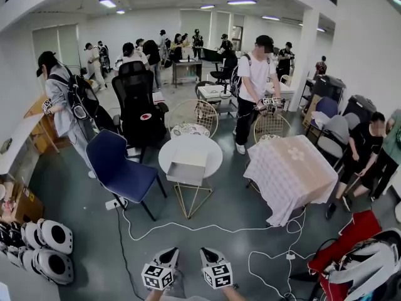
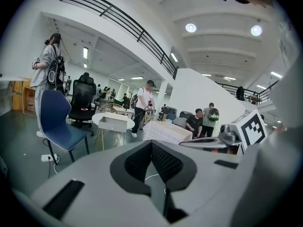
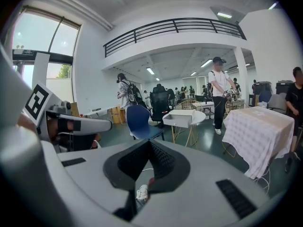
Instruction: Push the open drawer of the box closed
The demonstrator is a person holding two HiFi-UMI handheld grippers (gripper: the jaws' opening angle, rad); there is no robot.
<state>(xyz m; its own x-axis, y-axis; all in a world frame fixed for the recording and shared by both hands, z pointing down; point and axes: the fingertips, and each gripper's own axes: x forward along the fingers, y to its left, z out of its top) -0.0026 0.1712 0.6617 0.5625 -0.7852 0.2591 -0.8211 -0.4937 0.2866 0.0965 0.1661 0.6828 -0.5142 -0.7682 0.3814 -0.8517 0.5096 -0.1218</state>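
A white box (image 1: pixel 188 163) with its drawer pulled out toward me sits on a small round white table (image 1: pixel 210 148) some way ahead. The same box shows small in the left gripper view (image 2: pixel 113 122) and in the right gripper view (image 3: pixel 181 118). Both grippers are low and close to my body, far from the table. My left gripper (image 1: pixel 169 253) is shut with nothing between its pads (image 2: pixel 142 161). My right gripper (image 1: pixel 208 253) is also shut and empty, its pads (image 3: pixel 161 160) meeting at the tip. The two grippers stand side by side, pointing toward the table.
A blue chair (image 1: pixel 119 168) stands left of the round table, and a cloth-covered table (image 1: pixel 291 174) stands to its right. White cables (image 1: pixel 207 229) trail across the floor between me and the table. A black office chair (image 1: pixel 139 99) and several people are behind. Red bags (image 1: pixel 351 237) lie at the right.
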